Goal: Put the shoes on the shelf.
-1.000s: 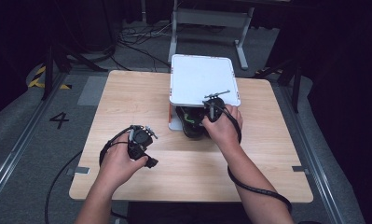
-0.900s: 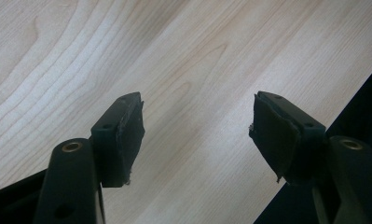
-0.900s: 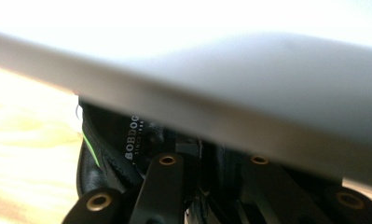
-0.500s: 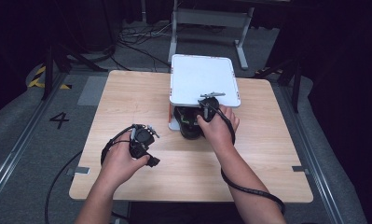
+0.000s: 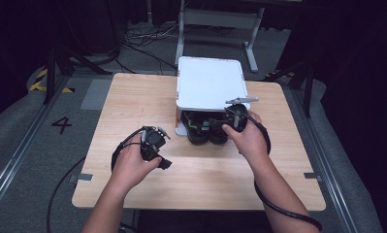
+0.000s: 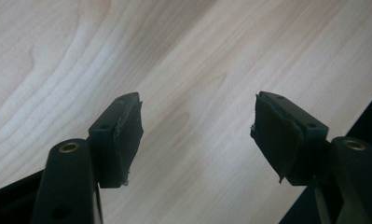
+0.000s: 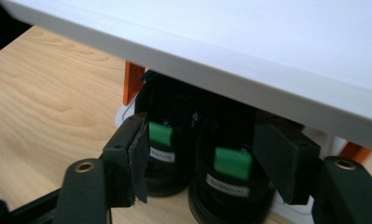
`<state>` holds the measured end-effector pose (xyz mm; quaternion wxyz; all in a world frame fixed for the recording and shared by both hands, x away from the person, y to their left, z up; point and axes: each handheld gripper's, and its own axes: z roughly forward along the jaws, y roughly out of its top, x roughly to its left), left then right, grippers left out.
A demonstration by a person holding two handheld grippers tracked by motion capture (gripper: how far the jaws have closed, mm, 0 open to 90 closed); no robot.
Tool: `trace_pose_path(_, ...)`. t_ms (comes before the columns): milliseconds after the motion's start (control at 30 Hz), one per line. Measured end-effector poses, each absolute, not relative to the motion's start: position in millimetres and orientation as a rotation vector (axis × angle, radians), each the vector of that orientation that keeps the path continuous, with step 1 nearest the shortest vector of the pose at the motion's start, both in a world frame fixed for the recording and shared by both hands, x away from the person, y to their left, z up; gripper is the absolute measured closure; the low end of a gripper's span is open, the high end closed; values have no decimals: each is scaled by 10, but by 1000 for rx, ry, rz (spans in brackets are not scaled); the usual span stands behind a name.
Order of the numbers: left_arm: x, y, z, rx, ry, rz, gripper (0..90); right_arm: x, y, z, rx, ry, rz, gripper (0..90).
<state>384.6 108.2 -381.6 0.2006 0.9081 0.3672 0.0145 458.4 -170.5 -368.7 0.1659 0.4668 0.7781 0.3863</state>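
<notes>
Currently listed: two black cylindrical units, each with a green tab and white label, standing side by side on the lower level of the white shelf (image 5: 209, 82) at the far side of the table (image 5: 133, 97).

- Right-hand unit (image 7: 230, 186): lies between the pads of your right gripper (image 7: 207, 158), whose jaws have just been opening; the pads do not press on it.
- Left-hand unit (image 7: 162, 154): just beside it, apparently touching.
- Left gripper (image 6: 197, 135): jaws apart, nothing between them, over bare wood.

Handling, judged: rigid, smooth-sided, probably fairly weighty and slippery. Take each across its round body below the label, not by the tab.
</notes>
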Motion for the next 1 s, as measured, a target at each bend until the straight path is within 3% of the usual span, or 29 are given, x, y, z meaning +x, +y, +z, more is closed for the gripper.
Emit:
trace_pose_path(133,3894,977,-3841,2532,1018,44,316,4407,-1871,-3595,1237,2223,1119,337)
trace_pose_path(433,3908,831,-3853,2553,989,87,300,4064,-2285,-3531,1074,2432,1087,359)
trace_pose_path(700,3892,781,-3864,2577,1009,132,292,3851,-2506,-3626,1040,2459,1013,250)
trace_pose_path(833,3890,783,-3897,2533,1040,132,288,3803,-2495,-3728,956,2485,1005,340)
trace_pose_path(900,3875,775,-3911,2499,1039,144,288,3816,-2509,-3802,980,2512,979,431)
trace_pose_path(1000,3853,746,-3939,2460,1061,154,278,3830,-2504,-3885,1026,2502,988,422)
